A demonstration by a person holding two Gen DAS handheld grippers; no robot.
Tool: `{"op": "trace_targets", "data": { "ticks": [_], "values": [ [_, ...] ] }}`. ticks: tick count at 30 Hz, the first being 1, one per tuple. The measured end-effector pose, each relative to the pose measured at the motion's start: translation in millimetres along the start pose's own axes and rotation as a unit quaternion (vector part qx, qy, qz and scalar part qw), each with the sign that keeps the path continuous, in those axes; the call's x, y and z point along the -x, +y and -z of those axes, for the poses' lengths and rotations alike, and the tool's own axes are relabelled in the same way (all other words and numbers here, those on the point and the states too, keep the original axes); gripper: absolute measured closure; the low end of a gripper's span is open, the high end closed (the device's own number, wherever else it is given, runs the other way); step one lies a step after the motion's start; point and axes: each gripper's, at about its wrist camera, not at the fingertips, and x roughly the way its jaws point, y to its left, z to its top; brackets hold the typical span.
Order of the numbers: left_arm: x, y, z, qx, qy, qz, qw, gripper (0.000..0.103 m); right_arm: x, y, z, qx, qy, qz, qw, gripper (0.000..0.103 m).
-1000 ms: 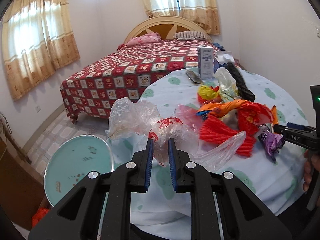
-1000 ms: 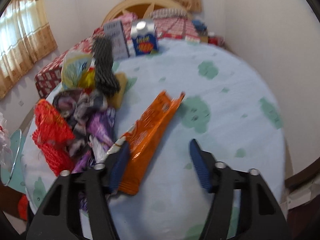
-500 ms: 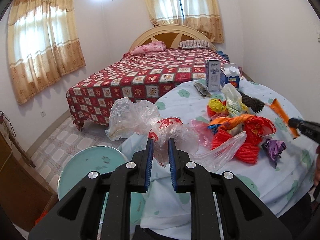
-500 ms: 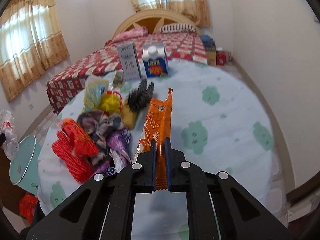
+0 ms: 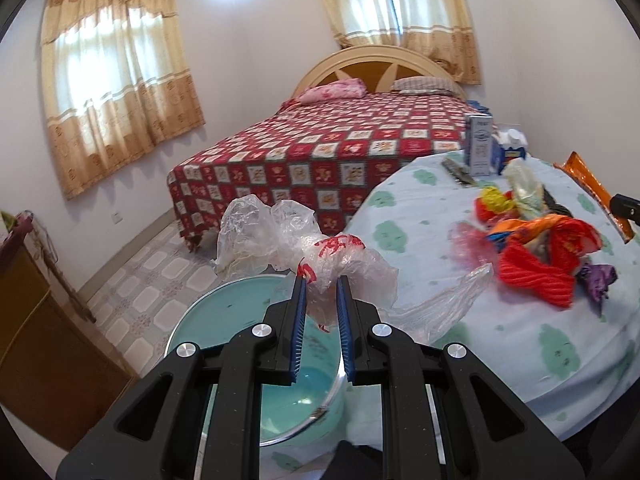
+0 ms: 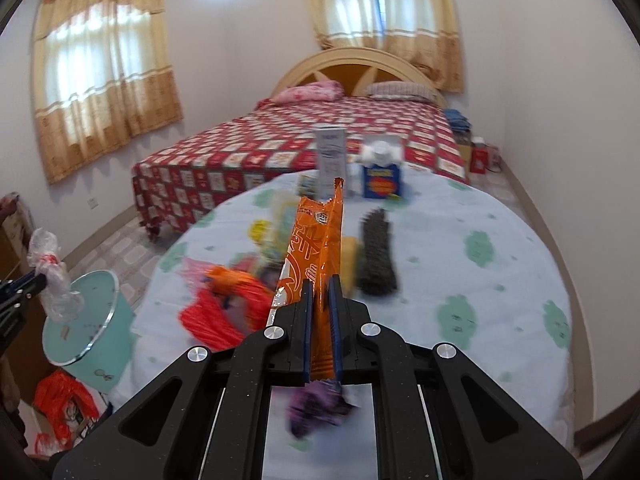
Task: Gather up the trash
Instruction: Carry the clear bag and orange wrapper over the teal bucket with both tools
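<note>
My left gripper (image 5: 321, 280) is shut on a crumpled clear plastic bag (image 5: 280, 240) with red print, held above the open teal trash bin (image 5: 240, 320) beside the round table (image 5: 540, 340). My right gripper (image 6: 321, 280) is shut on a long orange snack wrapper (image 6: 318, 248), lifted above the table (image 6: 480, 280). The wrapper also shows in the left wrist view (image 5: 592, 184), and the bag (image 6: 52, 268) and bin (image 6: 84, 320) in the right wrist view. A pile of red, orange, yellow and purple trash (image 5: 536, 252) lies on the table.
A white carton (image 6: 330, 160) and a blue carton (image 6: 380, 176) stand at the table's far edge. A black mesh piece (image 6: 376, 256) lies nearby. A bed (image 5: 340, 148) stands behind the table. A wooden cabinet (image 5: 36, 320) is at left. A red bag (image 6: 60, 404) lies on the floor.
My right gripper closed on the orange wrapper and lifted it off the table. My left gripper carried the clear bag left, over the teal bin.
</note>
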Motion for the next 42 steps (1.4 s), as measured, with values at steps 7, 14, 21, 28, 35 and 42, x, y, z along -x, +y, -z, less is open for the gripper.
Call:
{"op": "trace_targets", "data": {
  "ticks": [7,14,21,28,35,42],
  "values": [
    [-7.5,22.8,2.0,0.017,0.002,-0.024,0.9996,0.088,-11.5,42.3,-11.2,0.031,-0.006,-0.029,0.999,0.095],
    [-11.0,42.8,4.1,0.035,0.004,-0.042,0.9985,0.088,-22.6,80.3,-17.9,0.064,-0.012,-0.055,0.996,0.095],
    [-13.3,59.9,7.9,0.045,0.009,-0.058,0.9973,0.087,-36.0,110.0,-21.8,0.089,-0.011,-0.079,0.993,0.095],
    [-16.4,80.4,14.9,0.054,0.017,-0.076,0.9955,0.087,-47.7,137.5,-21.1,0.114,-0.006,-0.104,0.988,0.095],
    [-17.7,95.6,20.7,0.061,0.024,-0.092,0.9936,0.087,-55.4,159.4,-18.2,0.129,-0.001,-0.123,0.984,0.095],
    [-19.9,106.4,27.1,0.064,0.029,-0.106,0.9919,0.087,-60.8,181.6,-13.0,0.146,0.003,-0.143,0.979,0.095]
  ]
}}
